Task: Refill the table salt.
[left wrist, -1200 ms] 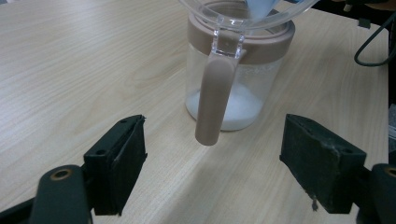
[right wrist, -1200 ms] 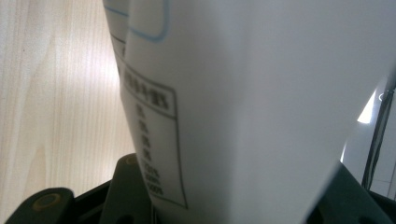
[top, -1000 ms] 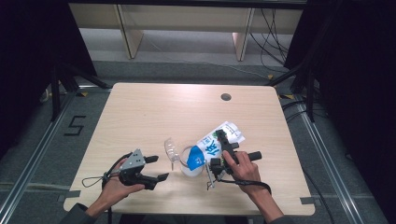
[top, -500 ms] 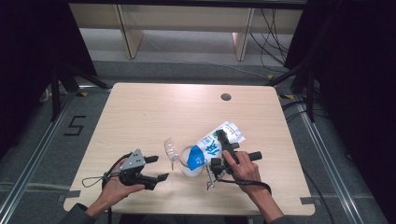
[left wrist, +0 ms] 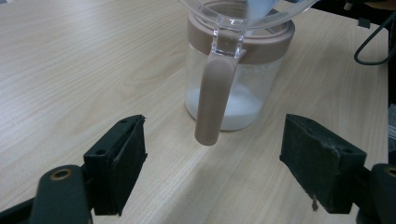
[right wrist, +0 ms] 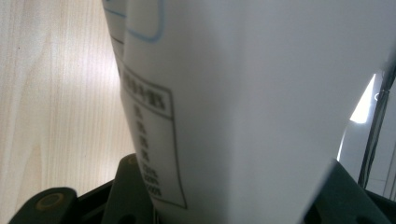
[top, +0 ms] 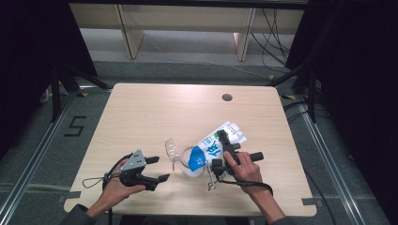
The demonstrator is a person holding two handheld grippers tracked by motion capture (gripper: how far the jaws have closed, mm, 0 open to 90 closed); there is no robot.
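The right gripper (top: 219, 149) is clamped on a white-and-blue pouch (top: 213, 146). In the right gripper view, the pouch wall (right wrist: 261, 102) sits between the 2 black jaws and presses against both, with a printed label panel next to the left jaw. The pouch is tilted, with its blue end lowered over the mouth of a clear jar (top: 191, 166) ahead of the jaws.

The left gripper (top: 152, 169) is not holding anything. Its 2 jaws stand wide apart. In the left gripper view, the jar (left wrist: 238, 88) stands upright on the wooden table (left wrist: 84, 60), directly ahead of the gap between the jaws and apart from both. The jar has a brown collar (left wrist: 261, 44) and a brown handle (left wrist: 214, 100) that points toward the jaws. Its clear lid (top: 172, 150) is hinged open.

Status, as judged from these views:
1. Done: lid open, pouch gripped, pouch tipped over the jar mouth.
2. In progress: pouring. A low layer of white granular material (left wrist: 240, 109) covers the jar bottom. Most of the jar is unfilled.
3. Remaining: continue pouring, return the pouch to upright, set it down and close the lid.

The left jaws are placed to steady the jar by its handle if needed.
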